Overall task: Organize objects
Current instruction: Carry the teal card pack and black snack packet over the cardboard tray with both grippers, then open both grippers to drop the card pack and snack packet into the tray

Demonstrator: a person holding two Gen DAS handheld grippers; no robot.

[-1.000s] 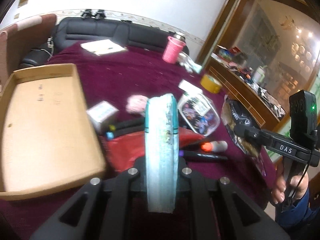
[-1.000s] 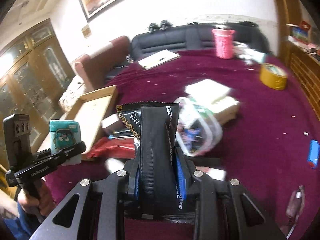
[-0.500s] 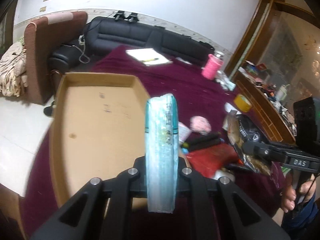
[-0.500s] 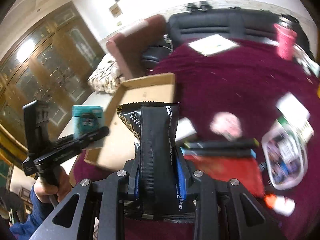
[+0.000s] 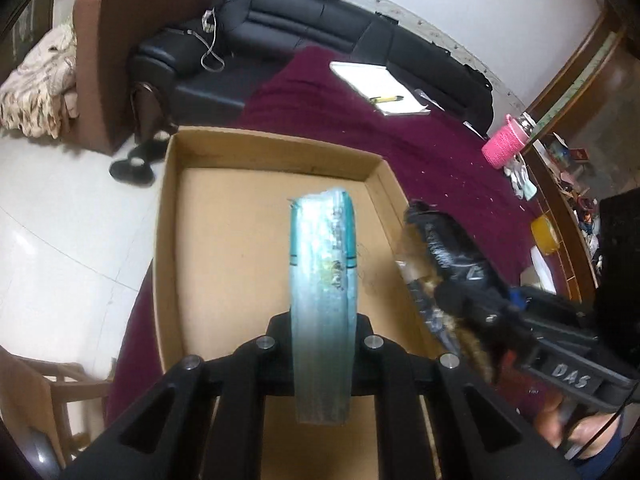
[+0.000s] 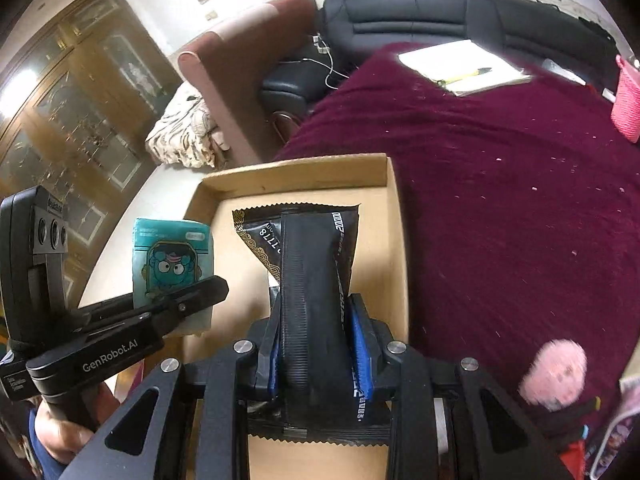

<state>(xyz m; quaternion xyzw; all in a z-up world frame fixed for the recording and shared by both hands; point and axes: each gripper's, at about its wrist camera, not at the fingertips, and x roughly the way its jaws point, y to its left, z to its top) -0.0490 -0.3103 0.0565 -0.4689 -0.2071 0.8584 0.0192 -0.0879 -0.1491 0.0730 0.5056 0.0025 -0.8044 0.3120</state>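
Observation:
My left gripper [image 5: 322,344] is shut on a teal tissue pack [image 5: 322,280] and holds it above the open cardboard box [image 5: 224,248]. The pack's cartoon face also shows in the right wrist view [image 6: 172,260]. My right gripper [image 6: 316,344] is shut on a black snack packet [image 6: 312,264], held over the right part of the same box [image 6: 394,216]. In the left wrist view the right gripper [image 5: 448,264] and its packet hang at the box's right wall. The box floor I see is bare.
The box sits on a maroon tablecloth [image 6: 500,200]. A notepad with a pen [image 5: 380,88], a pink cup [image 5: 502,148], yellow tape [image 5: 544,234] and a pink plush [image 6: 556,372] lie on it. A black sofa [image 5: 340,28] stands beyond.
Both grippers have swung left from the clutter to over the cardboard box, each still holding its item. The right gripper now hangs close beside the left one.

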